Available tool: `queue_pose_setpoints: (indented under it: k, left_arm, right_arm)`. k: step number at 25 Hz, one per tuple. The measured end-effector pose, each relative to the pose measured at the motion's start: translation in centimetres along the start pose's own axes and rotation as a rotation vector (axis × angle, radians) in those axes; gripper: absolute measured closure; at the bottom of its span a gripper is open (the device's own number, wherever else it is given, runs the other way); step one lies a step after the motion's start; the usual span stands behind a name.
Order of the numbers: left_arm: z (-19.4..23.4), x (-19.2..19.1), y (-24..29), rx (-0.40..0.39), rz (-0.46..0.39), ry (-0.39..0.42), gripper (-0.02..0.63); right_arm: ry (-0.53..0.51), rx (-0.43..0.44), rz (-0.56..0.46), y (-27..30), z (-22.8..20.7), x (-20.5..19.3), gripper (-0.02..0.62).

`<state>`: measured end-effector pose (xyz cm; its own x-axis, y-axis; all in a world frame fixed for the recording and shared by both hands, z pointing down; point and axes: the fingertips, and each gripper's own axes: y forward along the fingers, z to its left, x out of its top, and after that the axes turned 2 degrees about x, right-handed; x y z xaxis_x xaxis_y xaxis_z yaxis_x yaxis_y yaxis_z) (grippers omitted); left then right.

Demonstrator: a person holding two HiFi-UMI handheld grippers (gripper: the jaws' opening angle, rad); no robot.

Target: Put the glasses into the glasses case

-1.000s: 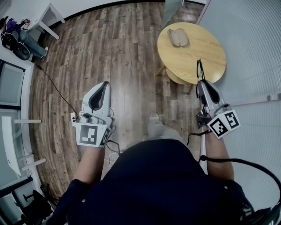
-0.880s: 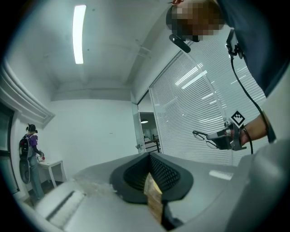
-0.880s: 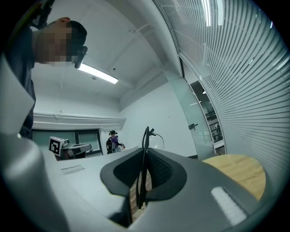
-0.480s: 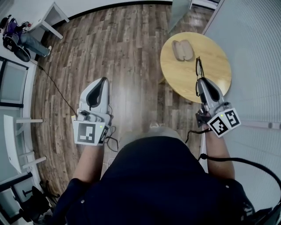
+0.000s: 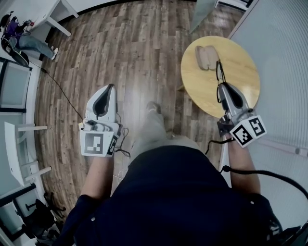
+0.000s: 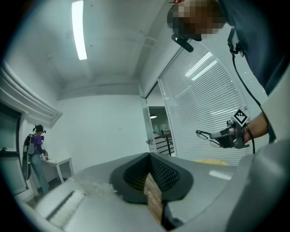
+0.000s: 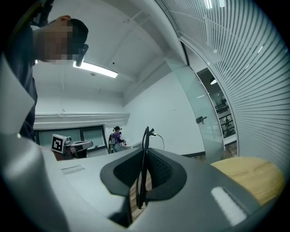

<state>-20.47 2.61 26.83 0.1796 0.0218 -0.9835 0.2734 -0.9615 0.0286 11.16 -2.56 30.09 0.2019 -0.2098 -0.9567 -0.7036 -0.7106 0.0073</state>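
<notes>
Black glasses (image 5: 220, 72) stick out from my right gripper (image 5: 222, 85), which is shut on one temple arm; the thin frame (image 7: 144, 172) stands upright between the jaws (image 7: 144, 156). They hang over the round wooden table (image 5: 238, 72), just right of the open tan glasses case (image 5: 207, 56) lying on it. My left gripper (image 5: 112, 87) is over the wood floor left of the table, jaws together with nothing in them (image 6: 149, 156). The left gripper view shows the right gripper (image 6: 222, 137) with the glasses (image 6: 206, 134) off to its right.
A wall of blinds (image 5: 284, 57) runs along the right, close behind the table. A glass panel (image 5: 202, 14) stands beyond it. White tables (image 5: 53, 14) and a person (image 5: 21, 41) are far left. A cable (image 5: 62, 96) trails on the floor. My foot (image 5: 153, 108) is forward.
Both grippers have travelled forward toward the table. The glasses went from the table's near edge to over its top beside the case. A foot has stepped forward.
</notes>
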Motion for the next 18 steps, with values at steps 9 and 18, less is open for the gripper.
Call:
queue_pose_setpoints:
  k: [9,18]
  left_arm:
    - [1.5,-0.5,8.1,-0.087,-0.042,-0.031,0.606]
    - [5.7,-0.5,17.8,-0.17,-0.072,-0.036,0.606]
  right_arm:
    - [-0.025,-0.069,-0.01,3.5,-3.4,1.4,0.561]
    - [-0.018,-0.161,-0.013,9.4,-7.6,2.2,0.561]
